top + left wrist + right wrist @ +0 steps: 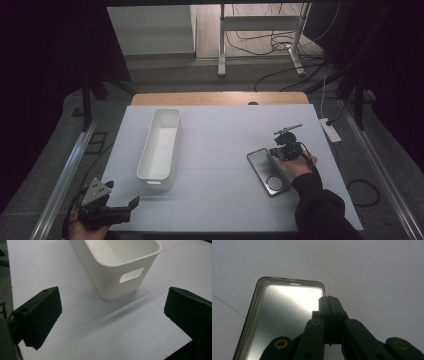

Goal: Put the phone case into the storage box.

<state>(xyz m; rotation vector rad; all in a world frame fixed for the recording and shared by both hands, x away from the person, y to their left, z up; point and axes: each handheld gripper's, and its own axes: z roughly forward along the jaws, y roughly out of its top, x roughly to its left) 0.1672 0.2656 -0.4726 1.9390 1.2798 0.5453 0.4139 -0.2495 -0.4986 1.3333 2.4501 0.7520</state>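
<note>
Resting at about 7 o'clock of the high view, at the near edge of the table (pixel 220 200), the left gripper (pixel 124 209) waits with its jaws spread wide and nothing between them. Its own view looks past the two black jaws at the short end of the white bin (pixel 117 267), which stands upright a little further on, with a cut-out handle in its wall. In the high view the bin lies lengthwise at about 10 o'clock from the table's middle, and it looks empty.

Further right, at about 3 o'clock, the right gripper (pixel 280 151) reaches down to the metal tray (pixel 268 171) — a flat, shiny rectangular piece with a raised rim, lying flat on the white table. In the right gripper view the jaws are pressed fully together at the tray's (pixel 287 315) far right corner. It seems they pinch the thin rim there, but the jaws cover the contact itself, so this is a judgement.

The step in hand appears to be the taking of the tray by its edge. The next move calls for a careful lift — the grip is on one corner, so the tray may tilt or slip — and then probably a carry toward the bin, well apart at the left.
</note>
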